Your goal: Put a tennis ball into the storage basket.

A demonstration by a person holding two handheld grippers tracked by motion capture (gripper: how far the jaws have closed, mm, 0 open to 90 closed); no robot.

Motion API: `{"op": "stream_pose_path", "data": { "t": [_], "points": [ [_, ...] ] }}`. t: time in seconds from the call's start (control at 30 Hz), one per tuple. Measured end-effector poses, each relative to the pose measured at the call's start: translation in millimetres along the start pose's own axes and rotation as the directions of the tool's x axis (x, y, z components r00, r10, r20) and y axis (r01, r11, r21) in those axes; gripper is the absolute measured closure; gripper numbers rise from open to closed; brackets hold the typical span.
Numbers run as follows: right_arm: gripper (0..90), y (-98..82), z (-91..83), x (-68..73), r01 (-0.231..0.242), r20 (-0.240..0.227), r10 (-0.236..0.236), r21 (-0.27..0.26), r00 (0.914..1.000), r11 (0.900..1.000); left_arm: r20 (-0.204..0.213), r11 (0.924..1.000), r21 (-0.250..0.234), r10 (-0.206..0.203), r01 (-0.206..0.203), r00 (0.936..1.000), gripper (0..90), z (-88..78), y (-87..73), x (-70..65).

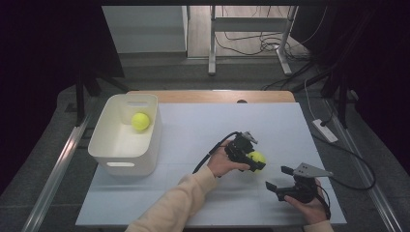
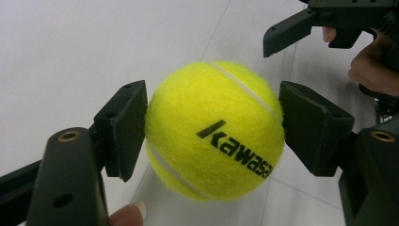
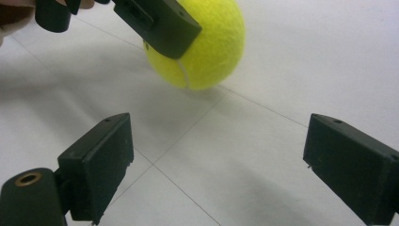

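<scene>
In the high view, the left gripper sat a little right of the middle of the frame, and a yellow ball was stuck between its jaws. The jaws were squeezed tight on the ball, one on each side. The ball hung just above the white table.

In the left gripper view, the ball filled the middle of the frame. One black pad pressed its left side and the other pressed its right side. Black letters ran across the ball's front. The right gripper showed in the upper right corner of that frame, with a hand beside it.

The right gripper was at the lower right of the high view, near the ball but not touching it. Its jaws stood wide open with nothing in them. In the right gripper view, the ball was at the top middle, well past the open jaws, with a left gripper jaw across it.

A white bin stood at the left of the high view. A second ball lay inside it, near its far right corner.
</scene>
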State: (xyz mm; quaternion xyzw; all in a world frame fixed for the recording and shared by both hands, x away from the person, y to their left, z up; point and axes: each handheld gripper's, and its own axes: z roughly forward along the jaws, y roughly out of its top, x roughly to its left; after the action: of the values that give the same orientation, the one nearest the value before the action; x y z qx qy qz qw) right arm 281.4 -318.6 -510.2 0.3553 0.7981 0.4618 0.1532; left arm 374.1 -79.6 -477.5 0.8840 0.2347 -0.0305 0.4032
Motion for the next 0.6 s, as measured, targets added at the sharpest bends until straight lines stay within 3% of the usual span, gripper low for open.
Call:
{"op": "stream_pose_path", "data": {
  "t": [0.6],
  "points": [
    [8.9,0.7,1.0,1.2,0.003,0.0,-0.003,0.001,1.0,1.0,-0.045,0.9989,-0.045,-0.011,0.009,0.9989,28.2,-26.8,-9.4,9.6]
  ]
}}
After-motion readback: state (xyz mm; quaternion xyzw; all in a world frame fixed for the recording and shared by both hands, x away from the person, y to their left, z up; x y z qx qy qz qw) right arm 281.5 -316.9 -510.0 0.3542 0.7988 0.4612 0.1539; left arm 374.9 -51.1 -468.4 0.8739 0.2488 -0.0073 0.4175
